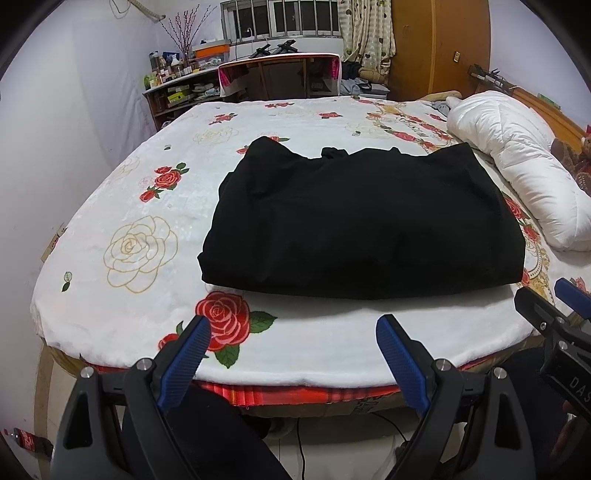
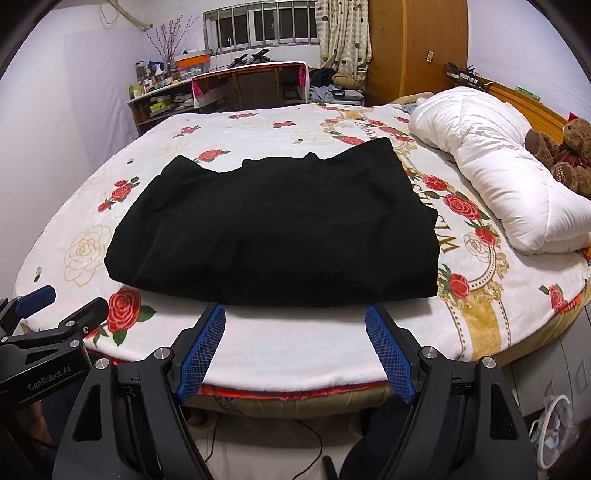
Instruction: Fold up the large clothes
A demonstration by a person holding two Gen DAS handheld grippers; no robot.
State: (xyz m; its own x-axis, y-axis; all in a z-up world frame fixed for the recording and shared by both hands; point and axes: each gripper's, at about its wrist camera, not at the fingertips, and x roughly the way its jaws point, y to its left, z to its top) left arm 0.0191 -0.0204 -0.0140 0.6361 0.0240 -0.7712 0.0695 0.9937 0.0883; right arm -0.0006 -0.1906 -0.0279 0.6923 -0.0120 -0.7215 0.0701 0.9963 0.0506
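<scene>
Pale lilac walls (image 1: 74, 110) enclosed the room; a barred window (image 1: 280, 18) sat above a cluttered wooden desk (image 2: 236, 86), beside a heart-patterned curtain (image 2: 343, 33) and tall orange-brown wooden wardrobe (image 1: 439, 44).

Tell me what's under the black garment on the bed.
The black garment lies on the rose-print blanket. Blanket shows all around it; whatever sits directly beneath its folds is covered.

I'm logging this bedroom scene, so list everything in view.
black garment: one, black, folded flat on the bed, near its front edge
bed blanket: one, white with red roses, covers the bed
quilt: one, white, rolled along the bed's right side
teddy bear: one, brown, beyond the quilt
shelf: one, brown, cluttered, by the far wall
left hand-held gripper: black, blue pads, open
right hand-held gripper: same, open
</scene>
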